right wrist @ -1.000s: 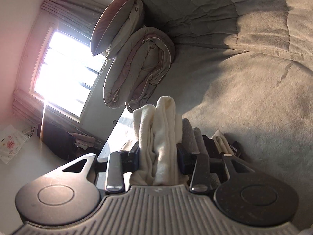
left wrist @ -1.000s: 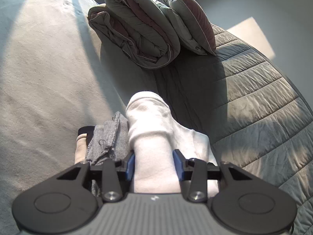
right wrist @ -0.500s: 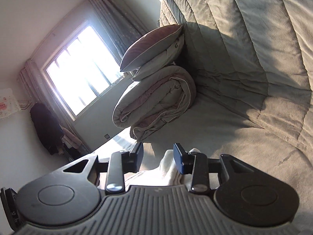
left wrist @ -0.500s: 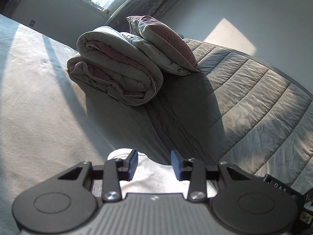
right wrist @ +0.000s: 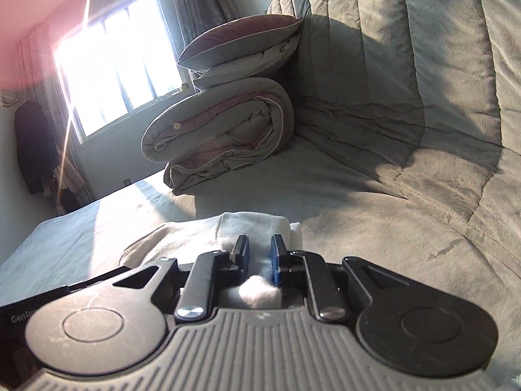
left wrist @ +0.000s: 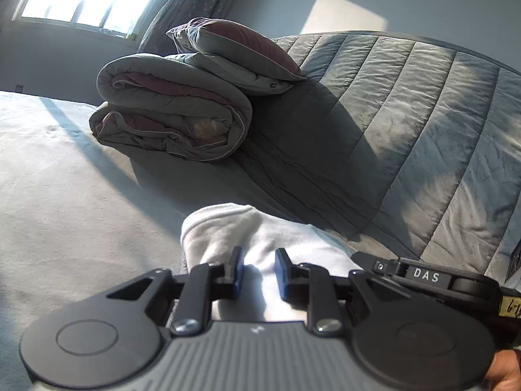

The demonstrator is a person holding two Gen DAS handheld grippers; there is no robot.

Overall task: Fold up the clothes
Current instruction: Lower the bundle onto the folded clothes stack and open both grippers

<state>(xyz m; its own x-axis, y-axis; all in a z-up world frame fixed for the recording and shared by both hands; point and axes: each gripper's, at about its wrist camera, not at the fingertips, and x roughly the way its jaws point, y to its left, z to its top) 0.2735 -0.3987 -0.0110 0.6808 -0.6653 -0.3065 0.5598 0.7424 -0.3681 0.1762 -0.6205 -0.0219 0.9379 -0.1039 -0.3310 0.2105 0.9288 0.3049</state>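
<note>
Both grippers, left (left wrist: 255,272) and right (right wrist: 259,257), have just been closing and now pinch the white garment (left wrist: 260,234) lying well short of the rolled duvet (left wrist: 172,120), so another fold looks imminent.

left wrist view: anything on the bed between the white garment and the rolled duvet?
Nothing. In the left wrist view, only bare bed cover lies between the white garment and the rolled duvet.

Black grippers (left wrist: 259,272), blue-padded jaws, silver screws, ribbed grey housings.
</note>
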